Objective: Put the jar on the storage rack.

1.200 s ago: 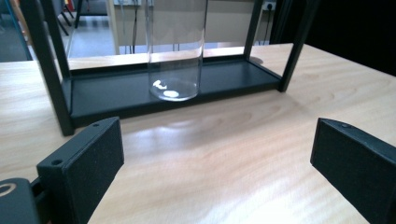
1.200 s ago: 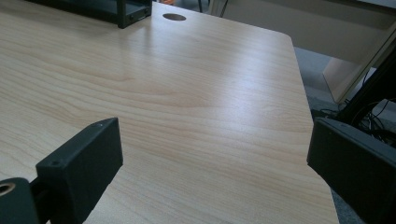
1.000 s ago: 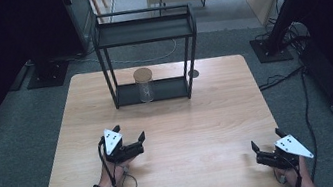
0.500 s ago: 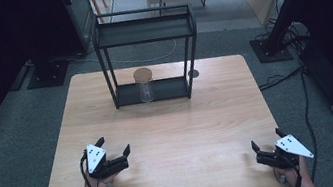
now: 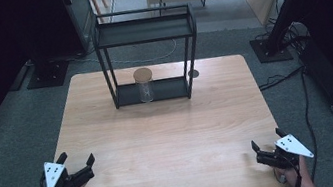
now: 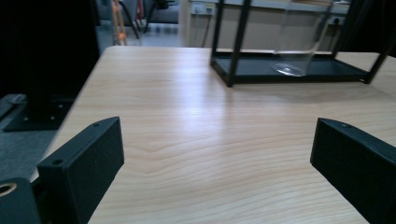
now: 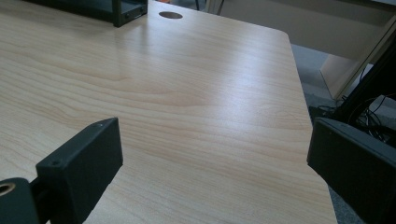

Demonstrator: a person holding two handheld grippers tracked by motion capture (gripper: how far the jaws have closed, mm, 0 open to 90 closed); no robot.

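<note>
Glass jar [image 5: 144,85] with a cork lid stands on the black rack's [image 5: 154,91] lower shelf. Left hand-held gripper [image 5: 75,162] and right hand-held gripper [image 5: 266,142] gape empty; approach level between the posts.

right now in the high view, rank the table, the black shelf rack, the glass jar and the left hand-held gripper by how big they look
1. table
2. black shelf rack
3. left hand-held gripper and glass jar: they look alike, and the gripper is nearer the camera, so no ranking.

Grey carpet floor [image 5: 5,144], dark surroundings
</note>
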